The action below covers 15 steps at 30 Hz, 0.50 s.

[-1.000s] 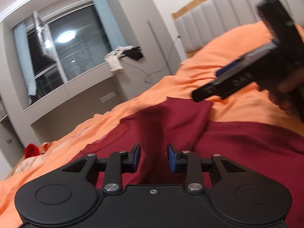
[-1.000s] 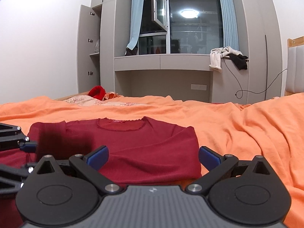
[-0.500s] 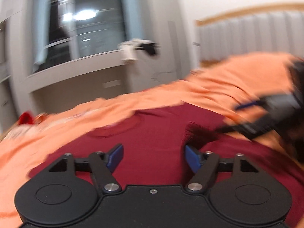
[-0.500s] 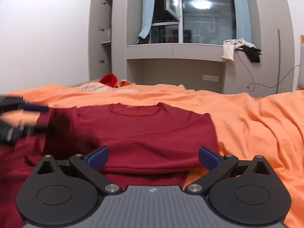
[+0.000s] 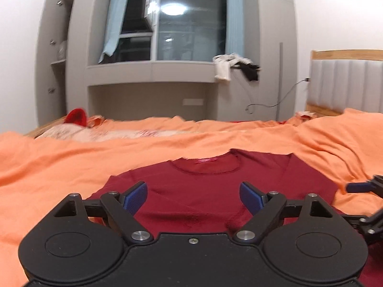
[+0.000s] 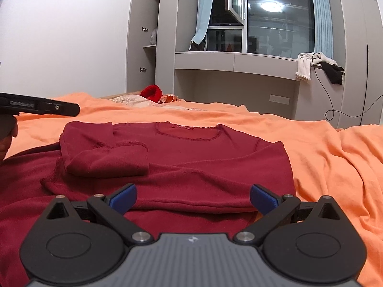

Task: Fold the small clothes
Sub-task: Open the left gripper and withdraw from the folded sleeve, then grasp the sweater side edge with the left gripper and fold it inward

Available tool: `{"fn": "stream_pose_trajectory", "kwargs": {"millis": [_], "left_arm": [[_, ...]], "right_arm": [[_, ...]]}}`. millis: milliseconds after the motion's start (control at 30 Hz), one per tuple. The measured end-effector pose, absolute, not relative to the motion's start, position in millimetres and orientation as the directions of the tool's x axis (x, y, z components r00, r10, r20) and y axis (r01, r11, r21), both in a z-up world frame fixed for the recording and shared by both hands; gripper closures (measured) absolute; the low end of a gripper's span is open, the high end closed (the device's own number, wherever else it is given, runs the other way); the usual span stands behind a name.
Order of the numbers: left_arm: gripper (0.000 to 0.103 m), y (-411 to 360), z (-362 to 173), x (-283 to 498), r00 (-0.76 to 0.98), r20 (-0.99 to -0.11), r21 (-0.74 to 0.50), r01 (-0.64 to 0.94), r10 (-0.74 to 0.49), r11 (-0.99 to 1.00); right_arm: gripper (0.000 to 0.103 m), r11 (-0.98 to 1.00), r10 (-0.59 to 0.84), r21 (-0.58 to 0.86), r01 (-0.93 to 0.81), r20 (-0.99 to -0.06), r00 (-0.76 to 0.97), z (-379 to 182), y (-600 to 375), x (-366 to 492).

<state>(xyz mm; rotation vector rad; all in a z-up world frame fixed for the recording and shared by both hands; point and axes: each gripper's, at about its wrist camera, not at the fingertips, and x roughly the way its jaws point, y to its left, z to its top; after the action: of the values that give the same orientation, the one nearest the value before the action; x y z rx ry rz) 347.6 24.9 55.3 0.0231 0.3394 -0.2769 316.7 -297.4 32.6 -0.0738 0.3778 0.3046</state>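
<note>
Warm, even indoor light. A round ceiling lamp glares in the dark glass window (image 6: 280,16). The left wrist view is slightly soft; fisheye edges bow and darken at corners.

Home bedroom, bed (image 6: 335,157), headboard (image 5: 347,79), wardrobe (image 6: 143,35)

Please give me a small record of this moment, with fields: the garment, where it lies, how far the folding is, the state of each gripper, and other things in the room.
garment: dark red long-sleeved top
surface: orange bedsheet
fold state: one sleeve folded in across the body
left gripper: open, empty, above the top
right gripper: open, empty, at the top's near edge
background: window; white and black clothes on the ledge; red item at the far side of the bed
</note>
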Motion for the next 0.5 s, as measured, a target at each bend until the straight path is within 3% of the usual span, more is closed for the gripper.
{"fn": "stream_pose_trajectory", "kwargs": {"millis": [233,400,500], "left_arm": [[0.013,78,53,388,0.911,-0.412,-0.106,-0.029,-0.017,0.994],[0.013,115,44,413,0.877,-0.48,-0.197,-0.105,-0.003,0.975],[0.02,125,34,423,0.854,-0.518,-0.264,-0.108,-0.046,0.958]], "right_arm": [[0.0,0.934,0.348,0.047,-0.354,-0.339,0.874,53,-267,322],[0.0,0.91,0.391,0.025,-0.413,-0.377,0.84,55,-214,331],[0.0,0.925,0.3,-0.078,-0.372,-0.451,0.841,45,-177,344]]}}
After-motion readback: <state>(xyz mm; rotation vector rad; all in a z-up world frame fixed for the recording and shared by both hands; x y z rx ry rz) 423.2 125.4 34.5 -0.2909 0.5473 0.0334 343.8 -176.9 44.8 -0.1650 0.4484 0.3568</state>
